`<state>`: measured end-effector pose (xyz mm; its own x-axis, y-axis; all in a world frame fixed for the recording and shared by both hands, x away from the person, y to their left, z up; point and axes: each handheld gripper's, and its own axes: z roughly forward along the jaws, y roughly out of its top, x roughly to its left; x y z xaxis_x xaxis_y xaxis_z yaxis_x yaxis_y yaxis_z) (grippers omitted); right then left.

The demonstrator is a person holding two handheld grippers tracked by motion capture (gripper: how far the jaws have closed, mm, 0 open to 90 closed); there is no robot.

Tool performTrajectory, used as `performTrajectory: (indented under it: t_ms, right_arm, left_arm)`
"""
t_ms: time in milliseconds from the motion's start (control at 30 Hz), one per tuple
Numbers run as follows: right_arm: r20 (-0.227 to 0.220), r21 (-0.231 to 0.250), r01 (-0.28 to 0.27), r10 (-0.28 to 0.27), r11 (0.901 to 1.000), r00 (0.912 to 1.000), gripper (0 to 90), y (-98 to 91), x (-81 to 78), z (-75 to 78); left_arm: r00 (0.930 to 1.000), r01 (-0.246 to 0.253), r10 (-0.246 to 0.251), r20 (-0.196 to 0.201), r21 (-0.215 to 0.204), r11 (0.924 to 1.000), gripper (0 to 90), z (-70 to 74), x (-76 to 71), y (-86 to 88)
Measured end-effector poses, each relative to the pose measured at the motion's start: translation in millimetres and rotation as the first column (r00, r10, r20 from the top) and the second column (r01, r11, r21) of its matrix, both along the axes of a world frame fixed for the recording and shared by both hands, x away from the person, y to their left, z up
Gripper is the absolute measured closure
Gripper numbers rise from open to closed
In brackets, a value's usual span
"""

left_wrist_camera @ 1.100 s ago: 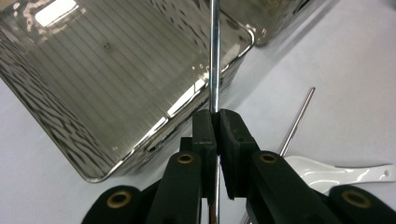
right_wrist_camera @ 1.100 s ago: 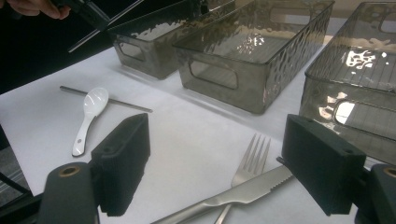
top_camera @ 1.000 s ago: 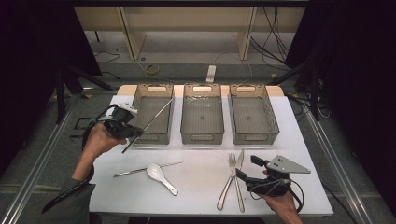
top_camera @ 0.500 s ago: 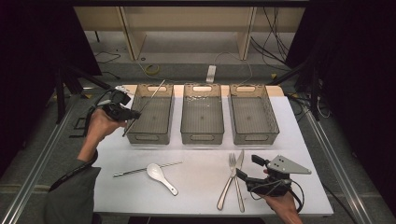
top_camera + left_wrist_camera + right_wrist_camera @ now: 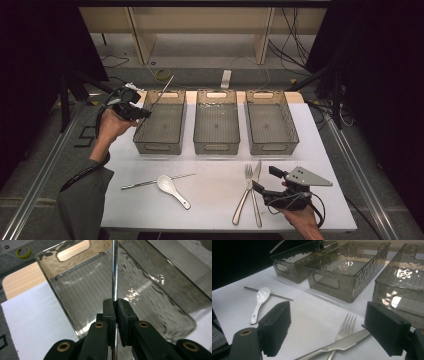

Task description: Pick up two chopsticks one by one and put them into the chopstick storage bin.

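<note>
My left gripper (image 5: pixel 141 114) is shut on a thin metal chopstick (image 5: pixel 161 95), held at the left rim of the left grey bin (image 5: pixel 160 146). In the left gripper view the chopstick (image 5: pixel 114 270) runs straight up from between the pads (image 5: pixel 110 308) over the bin's ribbed floor (image 5: pixel 82 290). My right gripper (image 5: pixel 265 179) rests at the front right of the table, open, jaws wide with nothing between them (image 5: pixel 330 330). Just beyond it lie a fork (image 5: pixel 347 326) and a knife (image 5: pixel 337 346).
A second chopstick (image 5: pixel 155 181) and a white spoon (image 5: pixel 170 187) lie at the front left of the white table. The middle bin (image 5: pixel 216 147) and right bin (image 5: pixel 272 147) stand in a row beside the left one. The fork (image 5: pixel 245 192) and knife (image 5: pixel 256 195) lie side by side.
The left hand has carried the chopstick away from the person, along the left bin's left side toward its far end. The right gripper has stayed still.
</note>
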<state>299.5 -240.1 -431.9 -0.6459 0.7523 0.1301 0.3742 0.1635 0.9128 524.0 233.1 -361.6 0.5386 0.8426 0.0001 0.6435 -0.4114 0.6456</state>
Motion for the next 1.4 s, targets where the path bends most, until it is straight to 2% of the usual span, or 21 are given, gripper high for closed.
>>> performTrajectory:
  t_ms: [133, 200, 267, 467, 1067, 1100, 1133, 1200, 1233, 1267, 1333, 1400]
  right_arm:
    - [0.001, 0.002, -0.001, 0.001, 1.0000, 1.0000, 22.2, -0.1, -0.1, 0.0]
    - [-0.001, 0.001, -0.001, 0.001, 1.0000, 1.0000, 22.3, -0.3, 0.1, -0.1]
    - [-0.003, -0.001, -0.001, 0.001, 1.0000, 1.0000, 22.3, -0.1, 0.1, -0.3]
    - [-0.003, 0.001, -0.002, 0.002, 1.0000, 1.0000, 22.4, 0.2, -0.1, -0.2]
    - [-0.006, -0.003, -0.007, 0.007, 1.0000, 1.0000, 22.6, 0.7, -0.2, -0.3]
    - [-0.004, -0.002, -0.007, 0.007, 1.0000, 1.0000, 22.6, 0.6, -0.3, -0.2]
    - [-0.004, -0.002, -0.007, 0.007, 1.0000, 1.0000, 22.6, 0.6, -0.3, -0.2]
    - [-0.005, 0.000, -0.006, 0.006, 1.0000, 1.0000, 22.6, 0.5, -0.1, -0.3]
    - [-0.007, -0.001, -0.006, 0.006, 1.0000, 1.0000, 22.6, 0.5, -0.2, -0.3]
    - [-0.004, -0.002, -0.008, 0.008, 1.0000, 1.0000, 22.6, 0.4, -0.2, -0.3]
    - [-0.003, -0.001, -0.009, 0.009, 1.0000, 1.0000, 22.6, 0.6, -0.2, -0.1]
    - [-0.006, -0.003, -0.008, 0.008, 1.0000, 0.9999, 22.6, 0.8, -0.3, -0.2]
  left_arm:
    - [0.9998, -0.012, 0.012, 0.013, 0.001, 0.9999, 84.6, -5.1, 2.1, -0.9]
    - [0.9998, -0.015, 0.015, 0.009, -0.003, 0.9999, 84.5, -8.0, 2.8, -1.1]
    - [0.9998, -0.018, 0.018, 0.009, 0.010, 0.9998, 84.5, -11.8, 3.6, -2.0]
    - [0.9993, -0.037, 0.037, 0.004, -0.002, 0.9993, 84.5, -23.7, 5.5, 0.6]
    - [0.9972, -0.050, 0.048, -0.058, -0.021, 0.9986, 83.2, -46.9, 7.7, 1.4]
    - [0.9971, -0.051, 0.050, -0.058, -0.024, 0.9984, 78.6, -47.3, 7.8, 1.7]
    - [0.9967, -0.056, 0.054, -0.060, -0.032, 0.9979, 78.6, -47.2, 8.0, 2.1]
    - [0.9960, -0.071, 0.069, -0.057, -0.030, 0.9971, 66.5, -45.4, 7.9, 2.2]
    - [0.9957, -0.077, 0.076, -0.052, -0.008, 0.9970, 60.0, -43.4, 7.5, 2.4]
    - [0.9950, -0.087, 0.087, -0.049, -0.006, 0.9962, 55.5, -41.1, 6.4, 2.4]
    - [0.9951, -0.072, 0.069, -0.071, -0.037, 0.9967, 48.8, -36.4, 3.3, 3.5]
    - [0.9957, -0.058, 0.055, -0.075, -0.033, 0.9978, 43.2, -32.2, -2.5, 3.4]
